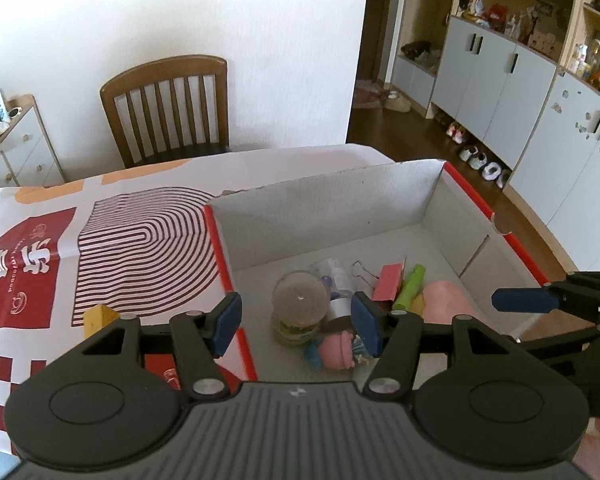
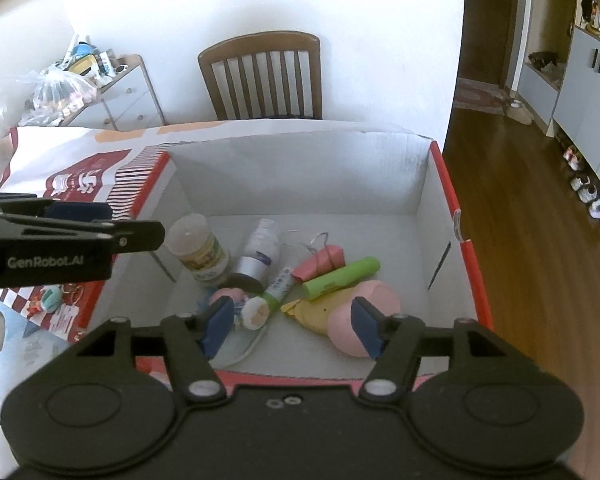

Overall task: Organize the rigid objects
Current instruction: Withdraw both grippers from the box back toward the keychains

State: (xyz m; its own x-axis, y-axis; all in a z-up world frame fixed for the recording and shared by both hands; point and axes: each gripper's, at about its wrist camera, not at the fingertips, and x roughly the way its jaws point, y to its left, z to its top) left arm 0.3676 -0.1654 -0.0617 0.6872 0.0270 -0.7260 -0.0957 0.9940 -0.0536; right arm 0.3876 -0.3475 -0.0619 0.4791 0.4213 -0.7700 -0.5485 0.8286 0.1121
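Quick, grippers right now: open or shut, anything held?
Left gripper: open, holding nothing, above the near left part of the box.
Right gripper: open, holding nothing, above the box's near edge.

One box [image 2: 444, 200], two bottles [image 2: 202, 250] [image 2: 260, 252], one green marker [image 2: 340, 276], one chair [image 2: 264, 76].

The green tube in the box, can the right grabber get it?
Probably yes. The right gripper is open and empty above the box, which has no lid. The green tube lies on top, though a pink clip touches it.
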